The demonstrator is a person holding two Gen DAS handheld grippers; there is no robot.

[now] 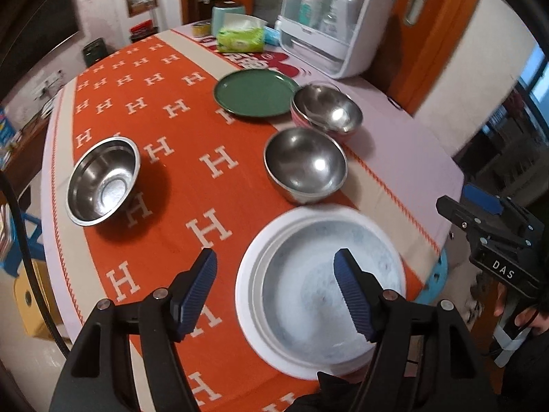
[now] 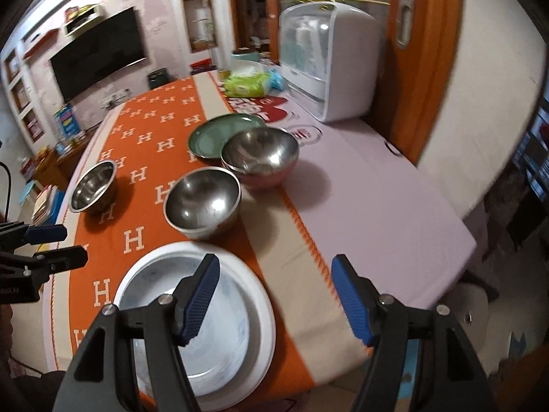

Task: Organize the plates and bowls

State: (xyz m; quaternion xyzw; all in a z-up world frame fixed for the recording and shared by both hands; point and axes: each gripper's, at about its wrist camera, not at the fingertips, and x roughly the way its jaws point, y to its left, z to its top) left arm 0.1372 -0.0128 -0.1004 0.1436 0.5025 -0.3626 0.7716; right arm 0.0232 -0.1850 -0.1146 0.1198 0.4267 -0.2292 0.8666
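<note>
My table [image 1: 405,144] carries an orange cloth [image 1: 144,68] printed with white H letters, and at its far end a white cabinet with a clear door [image 1: 329,24] stands upright beside a green tissue pack [image 1: 240,39]. Nearest me, at the table's front edge, two white plates [image 1: 319,288] lie nested, rims up, flat on the cloth; being round, they have no long axis that I can tell. Beyond them a green plate [image 1: 254,92] lies flat toward the far end. Just beside it, a steel bowl sits inside a pink bowl [image 1: 326,110], mouth up. A second steel bowl [image 1: 305,164] stands between that pair and the white plates, and a flat-bottomed steel bowl [image 1: 103,180] stands well apart on the left. My left gripper [image 1: 276,295] hangs over the white plates' left rim, jaws wide apart and holding nothing. My right gripper [image 2: 274,300] hangs over their right rim, one finger above the dish, also spread and empty.
</note>
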